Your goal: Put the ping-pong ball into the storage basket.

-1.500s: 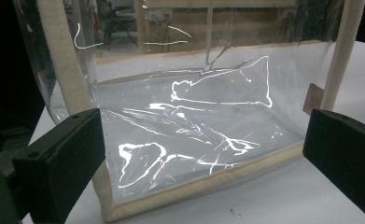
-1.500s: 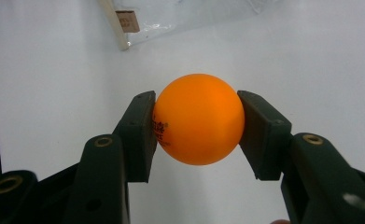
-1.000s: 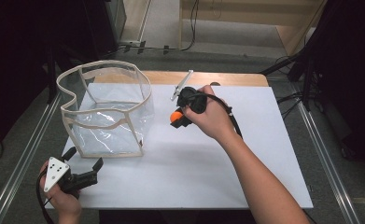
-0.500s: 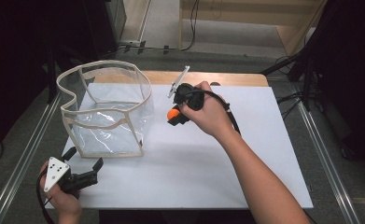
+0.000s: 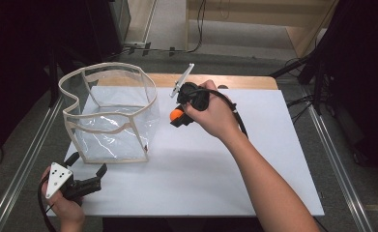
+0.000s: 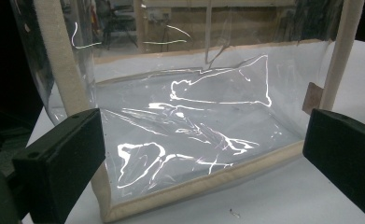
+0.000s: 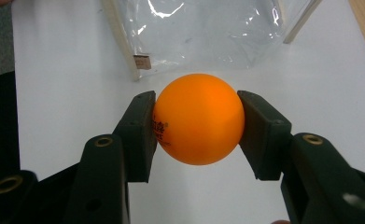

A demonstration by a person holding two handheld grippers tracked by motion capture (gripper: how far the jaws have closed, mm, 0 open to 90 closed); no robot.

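- The right tongs (image 7: 196, 121) are pinching an orange ball (image 7: 198, 119); one black jaw presses each side of it, and there is small dark print on the ball's lower left.
- From above, that ball (image 5: 176, 115) sits just off the front of the right hand (image 5: 210, 113), held over the white desk (image 5: 254, 159), near the right side of the clear bag (image 5: 111, 116) but apart from it.
- The bag is see-through plastic with cream fabric edging, standing open-topped on the left half of the desk.
- The left tongs (image 5: 86, 173) are spread wide, gripping nothing, at the desk's near-left corner in the left hand (image 5: 63, 203).
- Looking along the left tongs (image 6: 203, 158), the bag (image 6: 194, 126) stands right in front of them, its lower cream hem between the two jaws but not touched.
- A grey three-cornered plate (image 5: 58, 178) sits on top of the left tongs.
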